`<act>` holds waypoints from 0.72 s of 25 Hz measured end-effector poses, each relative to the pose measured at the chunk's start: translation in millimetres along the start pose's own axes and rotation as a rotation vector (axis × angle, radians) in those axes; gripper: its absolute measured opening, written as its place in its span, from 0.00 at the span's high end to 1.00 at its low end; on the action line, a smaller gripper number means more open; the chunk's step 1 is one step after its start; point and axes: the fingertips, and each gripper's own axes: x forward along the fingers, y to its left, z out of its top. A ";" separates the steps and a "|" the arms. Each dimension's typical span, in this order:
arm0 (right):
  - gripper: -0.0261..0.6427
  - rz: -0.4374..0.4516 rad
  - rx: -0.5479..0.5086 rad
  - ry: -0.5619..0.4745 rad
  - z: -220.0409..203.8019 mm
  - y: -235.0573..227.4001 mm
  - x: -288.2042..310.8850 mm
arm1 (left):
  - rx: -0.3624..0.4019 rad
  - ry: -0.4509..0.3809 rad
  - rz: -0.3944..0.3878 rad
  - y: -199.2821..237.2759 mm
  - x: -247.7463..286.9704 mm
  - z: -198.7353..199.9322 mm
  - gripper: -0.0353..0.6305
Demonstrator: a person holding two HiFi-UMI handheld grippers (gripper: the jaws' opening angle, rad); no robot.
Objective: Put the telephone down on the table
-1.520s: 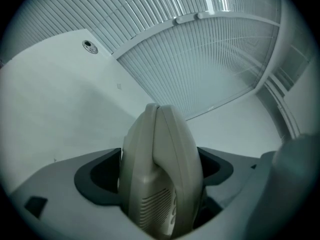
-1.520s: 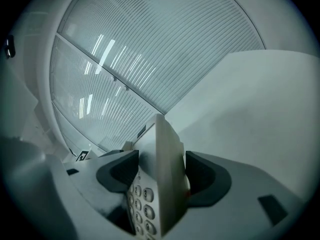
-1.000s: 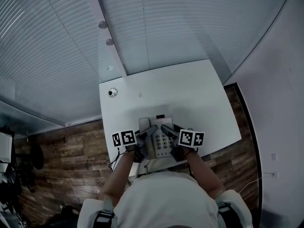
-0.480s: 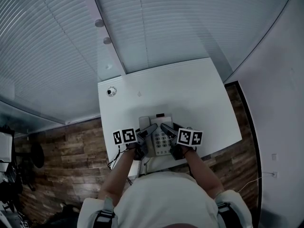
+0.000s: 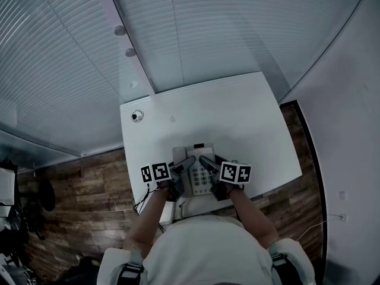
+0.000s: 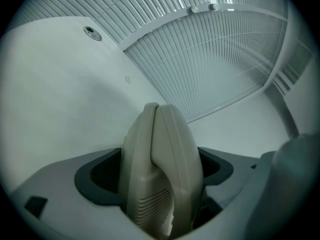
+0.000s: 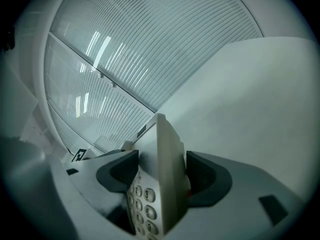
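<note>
A beige desk telephone (image 5: 198, 176) with a keypad is held between both grippers over the near edge of the white table (image 5: 237, 117). My left gripper (image 5: 185, 163) is shut on its handset side. In the left gripper view the handset (image 6: 162, 159) stands clamped between the dark pads (image 6: 97, 176). My right gripper (image 5: 206, 161) is shut on the keypad side. The right gripper view shows the telephone body (image 7: 162, 174) with its number keys (image 7: 142, 196) wedged between the jaws. Whether the telephone touches the table is hidden.
A round cable port (image 5: 138, 116) sits at the table's far left corner, and a small mark (image 5: 172, 119) lies mid-table. Window blinds (image 5: 208, 28) stand behind the table. Wood floor (image 5: 89, 189) lies to the left, a wall (image 5: 350, 129) to the right. A cord (image 5: 176, 209) hangs below the telephone.
Both grippers keep their hold on the telephone. The view has shifted slightly, and the telephone stays at the table's near edge.
</note>
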 end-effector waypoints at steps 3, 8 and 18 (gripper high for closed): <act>0.50 0.010 0.022 -0.002 -0.8 -2.3 2.1 | 0.022 -0.002 0.015 0.5 1.2 0.2 0.30; 0.50 0.023 0.049 -0.008 -4.1 -4.6 4.6 | 0.057 -0.003 0.029 2.2 1.4 0.2 0.30; 0.50 0.023 0.053 -0.022 -3.7 -7.1 5.0 | 0.079 0.010 0.065 3.1 3.7 -0.2 0.30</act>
